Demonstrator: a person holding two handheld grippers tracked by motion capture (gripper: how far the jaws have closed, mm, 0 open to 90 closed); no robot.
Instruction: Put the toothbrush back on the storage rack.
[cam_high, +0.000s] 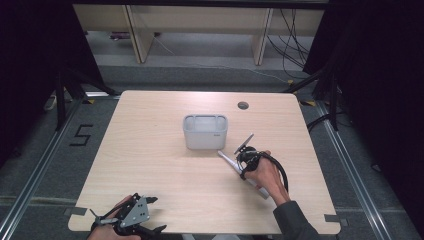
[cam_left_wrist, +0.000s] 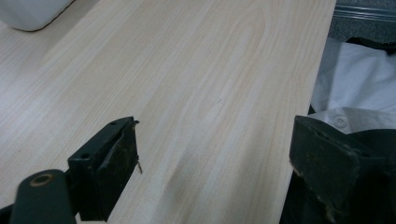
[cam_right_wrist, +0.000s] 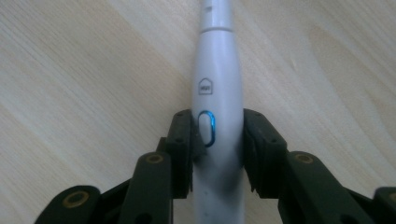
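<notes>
I have the right hand-held gripper (cam_right_wrist: 217, 149) clamped on the electric toothbrush (cam_right_wrist: 218, 93) at its button, lying toward the bench's (cam_high: 150, 165) right edge near the grey bin (cam_high: 205, 131). It looks light, rigid and slippery; mid-handle suits. The left hand-held gripper (cam_left_wrist: 215, 163) gapes empty at the near-left corner.

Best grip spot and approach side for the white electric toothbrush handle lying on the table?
Grip the white electric toothbrush handle across its thick mid-body, at the blue-ringed button, coming from above with a jaw on each long side. It lies flat on the light wooden table and narrows toward the neck, so the wider middle probably gives the pads more hold. The right gripper already sits there.
</notes>
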